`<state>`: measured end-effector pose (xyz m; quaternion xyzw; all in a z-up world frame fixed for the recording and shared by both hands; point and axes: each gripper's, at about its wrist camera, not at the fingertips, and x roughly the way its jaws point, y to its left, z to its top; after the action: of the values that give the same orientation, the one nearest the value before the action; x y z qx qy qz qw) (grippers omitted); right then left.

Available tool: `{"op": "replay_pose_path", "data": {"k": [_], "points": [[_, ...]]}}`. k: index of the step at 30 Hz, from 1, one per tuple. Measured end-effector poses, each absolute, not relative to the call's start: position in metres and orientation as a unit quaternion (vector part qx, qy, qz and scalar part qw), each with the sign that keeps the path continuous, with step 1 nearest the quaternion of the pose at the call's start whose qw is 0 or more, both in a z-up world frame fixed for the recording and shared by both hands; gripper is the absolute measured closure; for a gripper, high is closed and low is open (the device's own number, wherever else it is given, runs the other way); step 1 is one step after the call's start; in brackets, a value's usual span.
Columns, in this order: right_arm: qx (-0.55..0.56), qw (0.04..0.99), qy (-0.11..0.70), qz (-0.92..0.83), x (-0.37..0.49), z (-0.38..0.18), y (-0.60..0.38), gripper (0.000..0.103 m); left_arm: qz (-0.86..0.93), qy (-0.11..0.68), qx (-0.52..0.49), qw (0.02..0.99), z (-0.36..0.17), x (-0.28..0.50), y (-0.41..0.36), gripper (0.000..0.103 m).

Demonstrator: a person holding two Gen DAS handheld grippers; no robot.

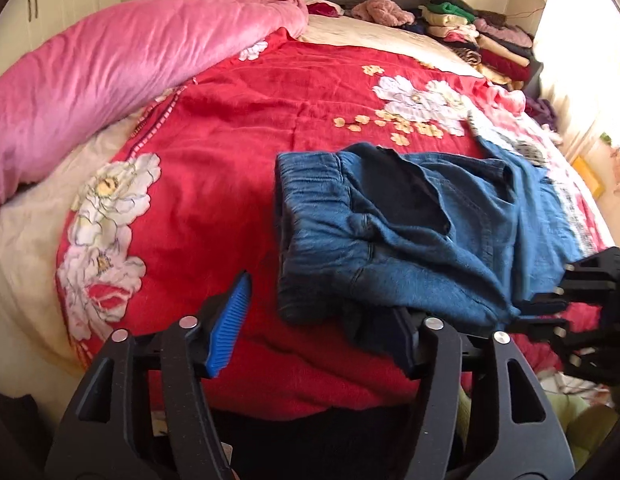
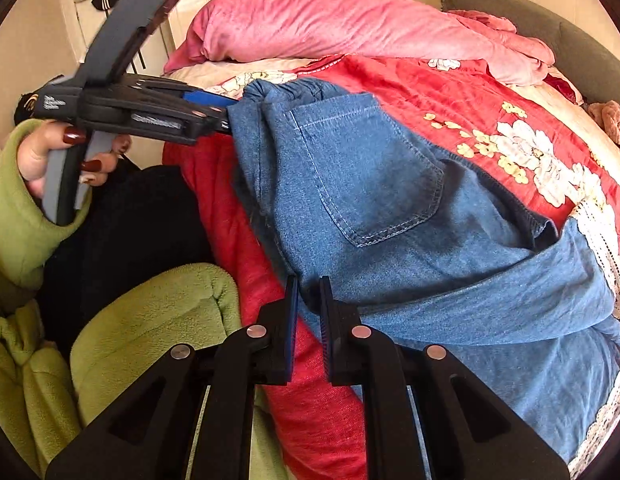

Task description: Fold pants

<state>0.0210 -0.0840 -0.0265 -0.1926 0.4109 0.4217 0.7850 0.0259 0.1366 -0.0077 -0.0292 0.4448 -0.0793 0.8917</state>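
Across the bed, a red floral blanket covers the mattress, with a pink duvet bunched along its far side. Blue denim pants lie folded on the blanket near the front edge. Left gripper: jaws spread, the pants' edge draped over one finger, not pinched. Right gripper: jaws pressed together on the pants' lower edge.

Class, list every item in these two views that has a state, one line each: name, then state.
Jeans: partly folded, bunched on the bed, waistband end near the left tongs.
Left tongs: open, one finger under the denim.
Right tongs: shut on the jeans' near edge.
Pink duvet: rolled along the bed's far side.
Clothes pile: folded, stacked.
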Motion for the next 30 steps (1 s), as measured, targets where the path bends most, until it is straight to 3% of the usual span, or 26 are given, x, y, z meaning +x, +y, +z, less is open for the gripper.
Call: {"op": "replay_pose_path", "data": {"k": [4,6,7,8,12,17,23,27,30], "points": [[-0.186,0.783,0.419,0.42,0.023,-0.033,-0.084,0.093,-0.082,0.445,-0.046,0.89,-0.004,0.015,0.15,0.049],[-0.186,0.783,0.42,0.42,0.022,-0.033,-0.084,0.093,-0.071,0.434,-0.056,0.896,0.005,0.008,0.155,0.058],[-0.185,0.781,0.422,0.422,0.021,-0.033,-0.084,0.091,-0.073,0.426,-0.062,0.9,0.012,0.005,0.156,0.07],[-0.187,0.78,0.421,0.424,0.02,-0.032,-0.084,0.09,-0.077,0.419,-0.065,0.903,0.017,0.005,0.155,0.074],[-0.176,0.779,0.412,0.438,0.016,-0.018,-0.087,0.089,-0.112,0.396,-0.036,0.911,0.031,0.011,0.12,0.074],[-0.159,0.802,0.399,0.416,0.023,-0.008,-0.092,0.082,-0.091,0.447,0.044,0.889,-0.01,0.036,0.079,0.075],[-0.165,0.795,0.459,0.362,0.042,-0.042,-0.092,0.075,-0.089,0.455,0.033,0.885,-0.021,0.037,0.087,0.075],[-0.15,0.8,0.453,0.364,0.043,-0.036,-0.098,0.075,-0.086,0.45,0.025,0.889,-0.02,0.034,0.091,0.075],[-0.134,0.813,0.434,0.366,0.04,-0.022,-0.109,0.064,-0.088,0.428,0.008,0.9,0.0,0.025,0.095,0.073]]}}
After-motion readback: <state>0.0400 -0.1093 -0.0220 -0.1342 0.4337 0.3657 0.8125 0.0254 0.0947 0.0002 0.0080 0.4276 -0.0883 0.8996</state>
